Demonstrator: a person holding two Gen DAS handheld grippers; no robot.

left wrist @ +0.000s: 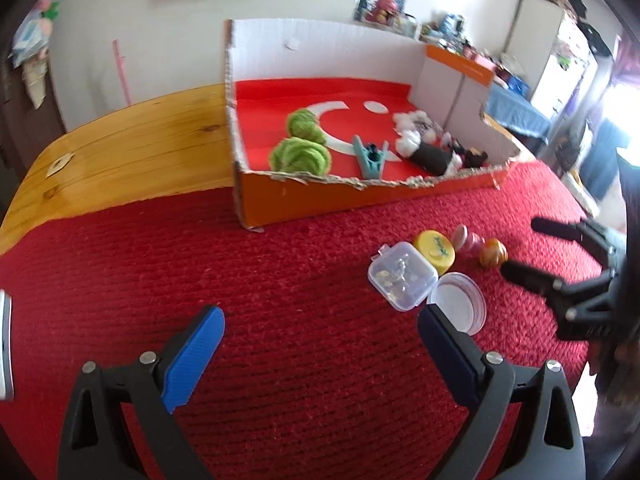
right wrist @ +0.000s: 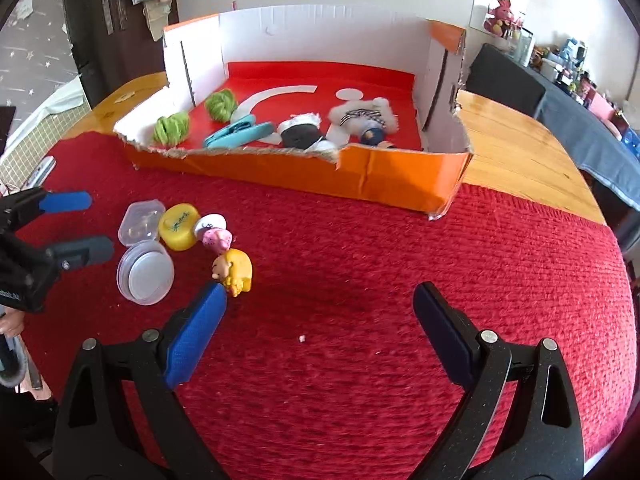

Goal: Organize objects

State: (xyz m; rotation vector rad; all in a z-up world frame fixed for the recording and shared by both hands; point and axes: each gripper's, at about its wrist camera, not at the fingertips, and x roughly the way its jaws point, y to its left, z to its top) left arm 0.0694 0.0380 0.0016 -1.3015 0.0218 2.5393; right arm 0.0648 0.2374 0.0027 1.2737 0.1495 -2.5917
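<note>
The contents of the small clear box (left wrist: 402, 276) cannot be made out through its cloudy lid, and the marking on the yellow cap (left wrist: 435, 251) is too small to be read. The dark dolls (left wrist: 436, 152) in the orange box (left wrist: 360, 196) are partly hidden behind its torn front wall. The pink figure (left wrist: 466, 237) is largely masked by the cap, and the right gripper (left wrist: 520, 246) is cut off at the picture's edge.

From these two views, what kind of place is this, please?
Probably a lived-in room at home, perhaps a child's. A wooden table carries a red mat, a cardboard box holds toys, and cluttered shelves stand behind.
</note>
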